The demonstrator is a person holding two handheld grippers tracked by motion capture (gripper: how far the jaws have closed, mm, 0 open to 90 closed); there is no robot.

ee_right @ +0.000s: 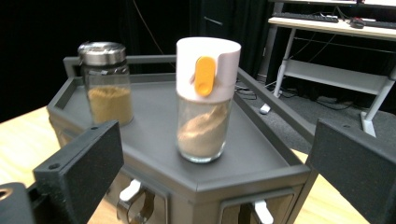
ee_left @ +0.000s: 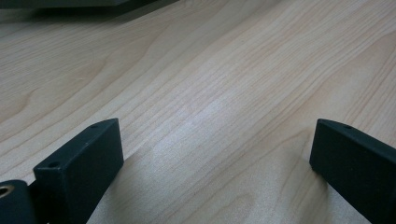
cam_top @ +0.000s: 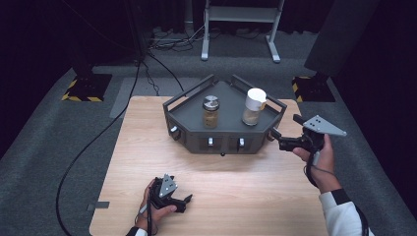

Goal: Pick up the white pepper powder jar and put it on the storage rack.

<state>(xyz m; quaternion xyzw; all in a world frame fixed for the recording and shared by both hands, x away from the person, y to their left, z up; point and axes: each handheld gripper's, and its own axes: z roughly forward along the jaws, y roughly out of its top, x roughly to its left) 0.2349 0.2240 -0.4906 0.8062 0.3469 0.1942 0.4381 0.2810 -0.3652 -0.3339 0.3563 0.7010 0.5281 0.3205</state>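
- Your left gripper (cam_top: 183, 200) is resting low at the near left of the wooden table (cam_top: 255, 196), jaws standing wide apart with only bare wood grain between them; your left hand (cam_top: 156, 212) is wrapping its handle.
- Your right gripper (cam_top: 281, 132) is hanging farther out, just beside the right front corner of the grey tray stand (cam_top: 193, 124), held by your right hand (cam_top: 317, 156). Its jaws are spread wide and gripping nothing.
- In the right gripper view, those jaws are framing the white-capped jar (ee_right: 205, 100), which is sitting ahead of them and apart from both.
- The white-capped jar is standing upright on the right half of the stand's top deck, holding a pale brown powder banked to one side, with an orange tab on its cap.
- The steel-lidded jar (ee_right: 105, 82) is standing upright on the deck's left half, well apart from its neighbour, holding a darker tan powder.
- Past the table, a white desk frame (cam_top: 241, 24) is standing on the grey carpet.
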